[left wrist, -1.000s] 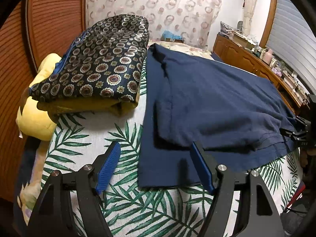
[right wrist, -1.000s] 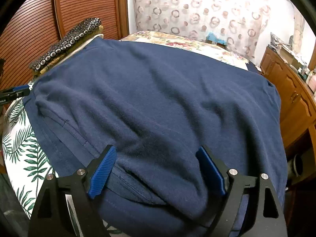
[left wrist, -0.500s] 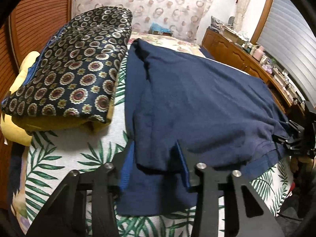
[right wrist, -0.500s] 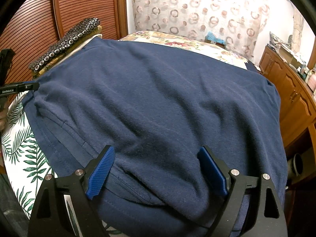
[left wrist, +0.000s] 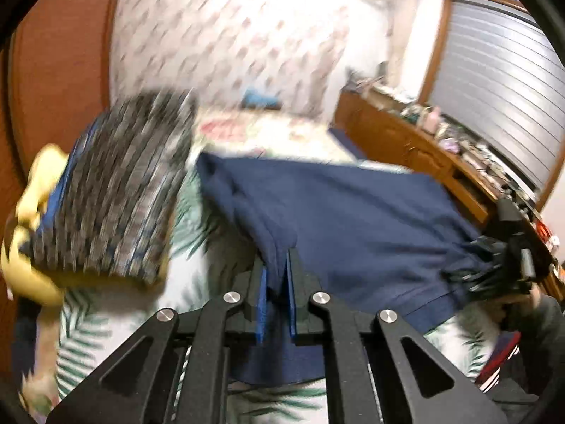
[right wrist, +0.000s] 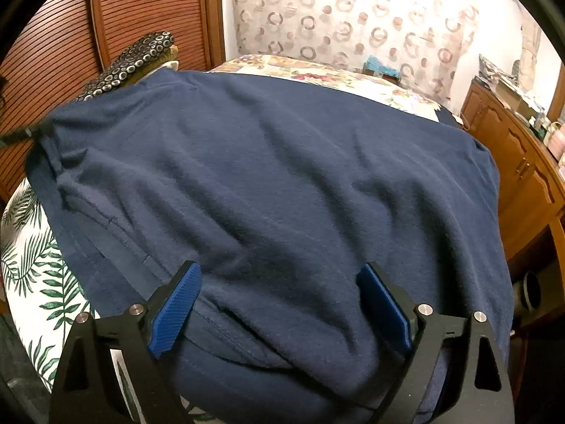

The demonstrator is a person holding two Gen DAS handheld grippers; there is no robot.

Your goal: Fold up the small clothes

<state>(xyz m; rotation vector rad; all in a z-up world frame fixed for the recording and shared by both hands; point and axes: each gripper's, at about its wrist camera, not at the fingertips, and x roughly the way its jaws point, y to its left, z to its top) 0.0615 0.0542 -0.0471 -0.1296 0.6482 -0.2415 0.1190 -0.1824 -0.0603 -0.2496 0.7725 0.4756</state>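
Navy fabric, the garment [right wrist: 282,183], is being displayed spread across the leaf-print bed cover [right wrist: 31,247], with its near hem lying toward the bed's near edge. All positions below are being given relative to this garment.

The left gripper [left wrist: 277,282] is being held at the garment's near-left corner. Its blue pads [left wrist: 262,304] are being pressed nearly together, and a fold of the navy fabric is being pinched between them. That corner is being held raised off the bed cover, so that the fabric is rising in a ridge from the pinch point. The left wrist view is being blurred by motion, and fine detail there cannot be confirmed.

The right gripper [right wrist: 279,304] is being positioned at the garment's near-right hem. Its jaws are being kept widely spread, with one blue pad [right wrist: 174,314] on each side of a bunched section of the hem. The fabric is lying between the pads; whether the pads are touching it cannot be told.

A folded patterned cloth [left wrist: 116,190] is being shown stacked on a yellow item [left wrist: 31,190], just beside the garment's left edge. A wooden dresser [right wrist: 522,169] is being seen beyond the garment's right side. A circle-print curtain [right wrist: 353,17] is being seen behind the garment's far edge.
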